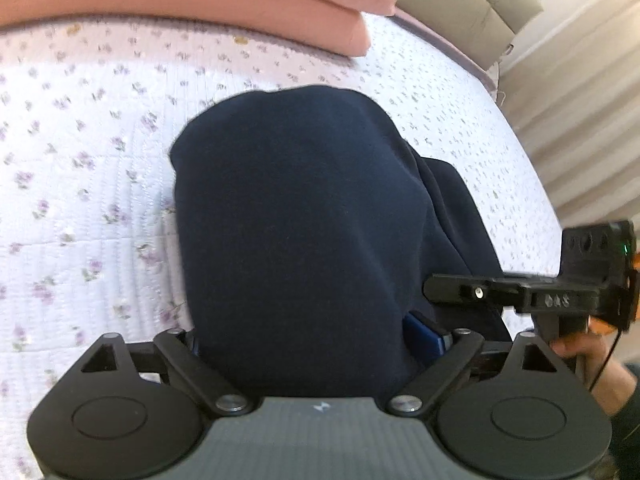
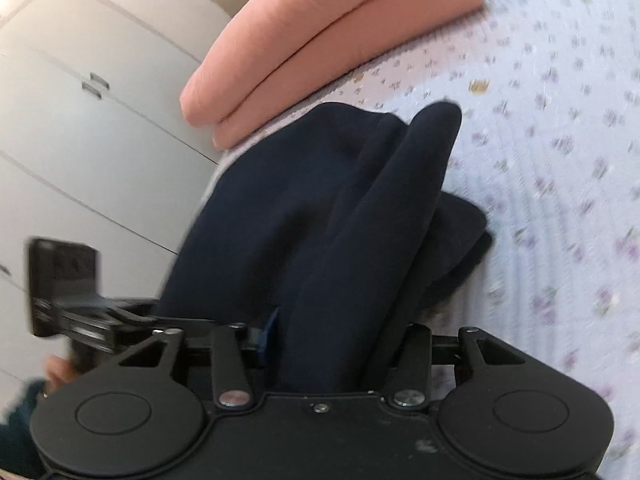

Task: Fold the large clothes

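Draping forward out of both claws, the navy garment [image 1: 304,216] hangs in a bunched fold down onto the bed [image 1: 80,200], whose cover is white with small purple flowers. The left claw [image 1: 320,344] stands wide, with cloth filling the gap between its fingers; a blue pad [image 1: 424,338] peeks out beside the fabric, but whether the pads press on it I cannot tell. The right claw [image 2: 332,344] is about half spread, cloth bundled between its fingers (grip likewise hidden). Beyond the garment lie two stacked pink cushions [image 2: 320,40]. White cupboard doors [image 2: 80,120] stand beside the bed.
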The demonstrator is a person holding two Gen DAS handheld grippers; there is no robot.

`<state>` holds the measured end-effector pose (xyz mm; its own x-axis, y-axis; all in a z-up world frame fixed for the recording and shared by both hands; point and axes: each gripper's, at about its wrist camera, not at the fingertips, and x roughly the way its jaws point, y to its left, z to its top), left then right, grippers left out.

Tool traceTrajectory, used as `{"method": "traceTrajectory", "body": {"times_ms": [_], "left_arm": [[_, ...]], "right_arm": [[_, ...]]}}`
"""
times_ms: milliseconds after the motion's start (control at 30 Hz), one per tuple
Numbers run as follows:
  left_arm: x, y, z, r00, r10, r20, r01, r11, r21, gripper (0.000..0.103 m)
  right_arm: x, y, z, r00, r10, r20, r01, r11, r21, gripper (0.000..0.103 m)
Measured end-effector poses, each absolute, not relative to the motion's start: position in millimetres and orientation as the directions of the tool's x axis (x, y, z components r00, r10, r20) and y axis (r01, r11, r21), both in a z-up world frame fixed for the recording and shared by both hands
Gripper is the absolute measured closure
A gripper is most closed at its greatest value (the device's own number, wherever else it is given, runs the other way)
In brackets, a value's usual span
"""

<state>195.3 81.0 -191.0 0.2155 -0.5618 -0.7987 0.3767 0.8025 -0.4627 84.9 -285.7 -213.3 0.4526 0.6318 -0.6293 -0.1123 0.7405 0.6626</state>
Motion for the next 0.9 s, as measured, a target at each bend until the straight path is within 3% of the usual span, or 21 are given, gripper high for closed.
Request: {"method": "traceTrajectory", "body": {"times_ms": [33, 133, 233, 333, 433, 533, 633, 800, 900], "left_arm": [[188.4, 82.7, -186.0, 0.228, -0.553, -0.801, 0.402, 0.803, -0.440, 0.008], [170.1, 89.3, -176.0, 0.243, -0.534, -0.810, 0.464, 0.797, -0.387, 0.003], [156.4, 95.2, -173.4, 0.262, -0.501, -0.825, 0.495, 0.804, -0.331, 0.001], [150.4, 101.0, -169.5, 0.244, -0.515, -0.822, 0.488, 0.798, -0.354, 0.001], [135.6, 98.1, -169.0, 0.227, -0.521, -0.823, 0.524, 0.778, -0.348, 0.000], [118.3, 87.8, -177.2, 0.221, -0.475, -0.852, 0.576, 0.768, -0.279, 0.000], [105.5, 84.3, -188.5, 0.220, -0.460, -0.860, 0.588, 0.766, -0.260, 0.000], [99.9, 93.5, -221.2, 0.130, -0.485, -0.865, 0.468, 0.799, -0.378, 0.000], [93.1, 93.9, -220.2, 0.166, -0.491, -0.855, 0.481, 0.797, -0.364, 0.000]], "right_arm": [[83.4, -286.3, -213.9, 0.454, 0.611, -0.648, -0.091, 0.756, 0.648, 0.040], [69.7, -285.8, -194.7, 0.491, 0.559, -0.668, -0.022, 0.775, 0.632, 0.040], [47.4, -271.0, -162.1, 0.569, 0.473, -0.673, -0.109, 0.854, 0.508, 0.037], [23.3, -250.8, -140.4, 0.648, 0.357, -0.673, -0.144, 0.925, 0.352, 0.023], [2.2, -234.8, -129.2, 0.706, 0.316, -0.634, -0.192, 0.947, 0.258, 0.015], [-12.0, -216.4, -127.2, 0.712, 0.332, -0.619, -0.264, 0.943, 0.203, 0.015], [-8.8, -201.7, -142.5, 0.636, 0.401, -0.660, -0.334, 0.913, 0.233, 0.015], [10.2, -201.1, -190.8, 0.478, 0.281, -0.832, -0.275, 0.948, 0.162, 0.015], [23.5, -212.5, -163.0, 0.483, 0.299, -0.823, -0.204, 0.952, 0.227, 0.018]]}}
